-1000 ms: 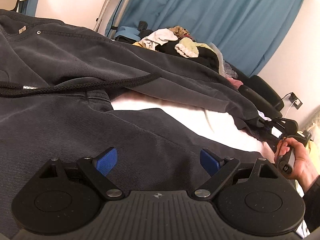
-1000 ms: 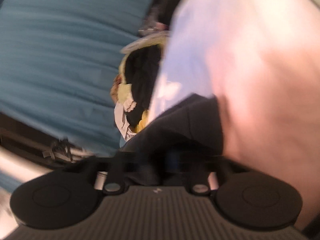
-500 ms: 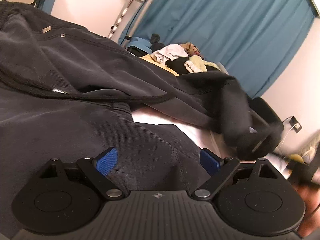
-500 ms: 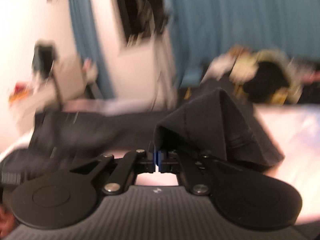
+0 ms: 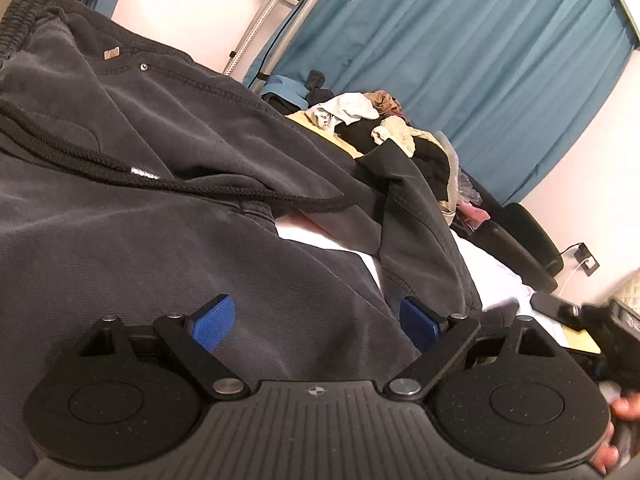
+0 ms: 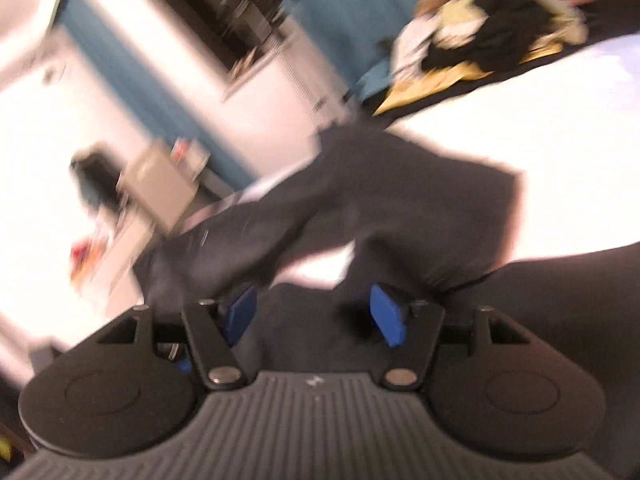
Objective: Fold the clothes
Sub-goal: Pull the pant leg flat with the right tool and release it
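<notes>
Dark grey drawstring trousers (image 5: 168, 184) lie spread on a white bed (image 5: 492, 268). One leg end (image 5: 416, 216) is folded back over the rest. My left gripper (image 5: 316, 322) is open and hovers low over the near leg, its blue pads apart and empty. The right wrist view is blurred. It shows the same trousers (image 6: 400, 204) on the white sheet (image 6: 560, 120). My right gripper (image 6: 314, 314) is open just above the cloth and holds nothing.
A pile of mixed clothes (image 5: 384, 128) lies at the far end of the bed, also in the right wrist view (image 6: 480, 40). A blue curtain (image 5: 480, 40) hangs behind it. A metal stand (image 5: 276, 8) rises at the back. A black chair (image 5: 520, 236) stands to the right.
My right gripper carried the leg end up and over the trousers, then opened and let it drop. It now pulls away. My left gripper stayed open over the near leg.
</notes>
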Demonstrator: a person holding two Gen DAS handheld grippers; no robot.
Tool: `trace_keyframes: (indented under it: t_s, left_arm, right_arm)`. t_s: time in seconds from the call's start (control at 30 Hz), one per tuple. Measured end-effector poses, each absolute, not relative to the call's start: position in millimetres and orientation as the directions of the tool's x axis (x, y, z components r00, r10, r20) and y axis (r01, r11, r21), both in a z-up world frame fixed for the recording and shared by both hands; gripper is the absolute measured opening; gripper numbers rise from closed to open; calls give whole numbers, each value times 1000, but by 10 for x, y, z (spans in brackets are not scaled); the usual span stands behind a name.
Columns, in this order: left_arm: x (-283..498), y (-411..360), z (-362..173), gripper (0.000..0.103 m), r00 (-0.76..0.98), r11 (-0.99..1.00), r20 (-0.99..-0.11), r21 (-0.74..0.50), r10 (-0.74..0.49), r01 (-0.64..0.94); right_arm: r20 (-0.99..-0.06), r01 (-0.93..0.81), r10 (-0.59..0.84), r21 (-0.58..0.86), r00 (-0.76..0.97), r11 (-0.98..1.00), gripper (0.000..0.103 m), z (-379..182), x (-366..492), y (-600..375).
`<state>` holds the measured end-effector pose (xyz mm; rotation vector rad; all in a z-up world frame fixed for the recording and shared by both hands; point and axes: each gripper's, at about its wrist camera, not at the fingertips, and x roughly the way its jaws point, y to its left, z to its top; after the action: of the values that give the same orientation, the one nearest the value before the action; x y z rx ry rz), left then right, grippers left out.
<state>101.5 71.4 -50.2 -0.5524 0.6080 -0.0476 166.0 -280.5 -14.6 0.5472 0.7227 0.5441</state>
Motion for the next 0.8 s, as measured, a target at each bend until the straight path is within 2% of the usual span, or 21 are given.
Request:
trace_keyframes:
  t_s: [0.1, 0.17, 0.2, 0.23, 0.27, 0.3, 0.33, 0.37, 0.4, 0.47, 0.57, 0.63, 0.8]
  left_arm:
    - [1032, 682, -540, 92, 818, 852, -537, -510, -207, -119]
    - [1048, 661, -564, 92, 815, 852, -540, -510, -211, -117]
    - [1054, 650, -573, 92, 814, 855, -541, -506, -212, -114]
    - [1056, 639, -585, 92, 814, 859, -541, -501, -211, -110]
    - [1054, 631, -601, 92, 815, 862, -540, -496, -209, -108]
    - [1052, 624, -616, 92, 816, 864, -539, -493, -207, -107]
    - [1052, 625, -628, 92, 817, 863, -539, -494, -206, -108]
    - [1053, 626, -638, 92, 818, 862, -537, -496, -206, -108]
    - [1060, 628, -643, 92, 819, 860, -534, -499, -208, -107]
    - [1068, 634, -646, 92, 824, 859, -527, -502, -209, -103]
    - [1047, 631, -641, 92, 832, 858, -515, -504, -208, -97]
    - [1030, 628, -632, 92, 833, 858, -513, -504, -208, -96]
    - [960, 575, -624, 92, 826, 857, -516, -509, -227, -83]
  right_arm:
    - [-486, -100, 506, 644, 713, 759, 70, -381, 1913, -3113]
    - [-489, -45, 491, 674, 721, 738, 70, -635, 2154, -3232]
    - [-498, -25, 490, 682, 716, 731, 66, -756, 2271, -3260]
    - [-506, -6, 488, 690, 711, 724, 57, -877, 2389, -3287]
    - [-495, -3, 498, 707, 712, 707, 52, -975, 2473, -3301]
    - [-470, -14, 520, 732, 713, 681, 40, -1046, 2524, -3306]
    - [-447, -23, 539, 754, 714, 656, 23, -1087, 2549, -3303]
    - [-437, -31, 545, 759, 716, 650, 13, -1078, 2540, -3291]
    - [-432, -41, 545, 757, 719, 653, 8, -1047, 2520, -3276]
    - [-416, -50, 490, 721, 766, 691, 7, -865, 2455, -3258]
    - [-305, -56, 383, 714, 872, 697, 7, -475, 2308, -3405]
    - [-274, -32, 284, 666, 919, 745, 6, -225, 2281, -3553]
    - [-239, 159, -27, 550, 971, 820, 6, -25, 2472, -4196]
